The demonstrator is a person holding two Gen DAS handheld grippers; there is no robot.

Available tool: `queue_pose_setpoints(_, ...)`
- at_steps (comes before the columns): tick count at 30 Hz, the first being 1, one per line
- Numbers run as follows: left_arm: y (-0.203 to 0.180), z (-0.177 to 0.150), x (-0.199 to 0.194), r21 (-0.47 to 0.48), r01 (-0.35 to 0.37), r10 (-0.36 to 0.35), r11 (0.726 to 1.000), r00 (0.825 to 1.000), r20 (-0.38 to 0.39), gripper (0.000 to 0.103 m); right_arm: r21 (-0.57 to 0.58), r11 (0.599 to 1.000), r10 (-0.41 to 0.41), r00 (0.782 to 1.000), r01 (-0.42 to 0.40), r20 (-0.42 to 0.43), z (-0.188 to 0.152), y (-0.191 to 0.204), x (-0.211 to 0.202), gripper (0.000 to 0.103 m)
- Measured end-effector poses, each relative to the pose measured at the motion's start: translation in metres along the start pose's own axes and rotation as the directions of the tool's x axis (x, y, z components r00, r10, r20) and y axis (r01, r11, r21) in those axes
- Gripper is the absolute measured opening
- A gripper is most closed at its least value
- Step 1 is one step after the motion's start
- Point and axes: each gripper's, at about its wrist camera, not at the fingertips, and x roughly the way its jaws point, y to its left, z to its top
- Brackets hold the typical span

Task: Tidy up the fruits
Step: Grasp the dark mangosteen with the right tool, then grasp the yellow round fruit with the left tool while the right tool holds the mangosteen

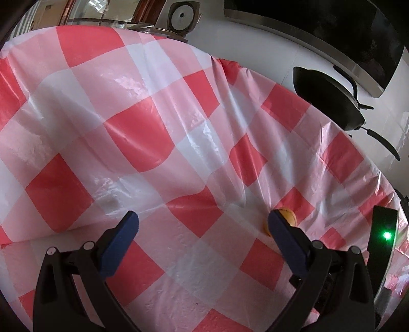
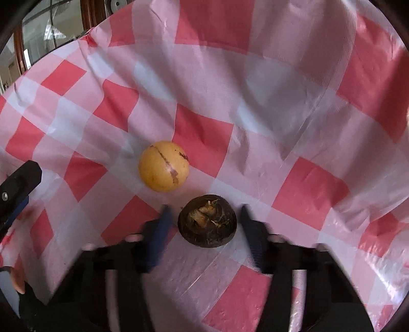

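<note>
A round yellow-orange fruit (image 2: pixel 163 166) with brown scars lies on the red-and-white checked cloth (image 2: pixel 255 102). A dark brown round fruit (image 2: pixel 207 221) with a fibrous top sits just in front of it, between the fingers of my right gripper (image 2: pixel 204 209). The jaws stand open on either side of it, blurred, with small gaps. My left gripper (image 1: pixel 203 217) is open and empty above the cloth (image 1: pixel 127 115). The yellow fruit (image 1: pixel 290 215) peeks out behind its right finger. The left gripper's finger shows at the left edge of the right wrist view (image 2: pixel 18 184).
A black pan (image 1: pixel 329 99) with a long handle hangs on the white wall at the right. A round grey appliance (image 1: pixel 182 18) stands beyond the table's far edge. The cloth is wrinkled and bulges up in folds.
</note>
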Motion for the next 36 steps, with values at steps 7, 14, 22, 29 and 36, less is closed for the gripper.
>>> queue_pose_setpoints(7,-0.015,-0.006,0.0,0.08,0.034,-0.033,0.996,0.999,-0.017,0.101,0.247,0.969,-0.038,0.991,0.005,0.131,-0.054,-0.036,-0.062,0.043)
queue_pose_setpoints(14,-0.048,-0.02,0.005,0.213,0.141,-0.124,0.967,0.988,-0.092,0.101,0.533,0.846,-0.156,0.954,-0.004,0.256,-0.085,-0.107,-0.097,0.043)
queue_pose_setpoints(22,-0.1,-0.024,0.037,0.402,0.174,-0.123,0.899,0.981,-0.151,0.098,0.601,0.797,-0.129,0.957,-0.056,0.26,-0.089,-0.125,-0.087,0.043)
queue_pose_setpoints(29,-0.129,-0.017,0.079,0.505,0.146,-0.04,0.851,0.976,-0.215,0.092,0.616,0.784,-0.1,0.962,-0.081,0.254,-0.096,-0.133,-0.088,0.043)
queue_pose_setpoints(36,-0.138,-0.018,0.109,0.542,0.142,0.018,0.828,0.96,-0.279,0.073,0.597,0.799,-0.099,0.964,-0.071,0.248,-0.091,-0.126,-0.084,0.043)
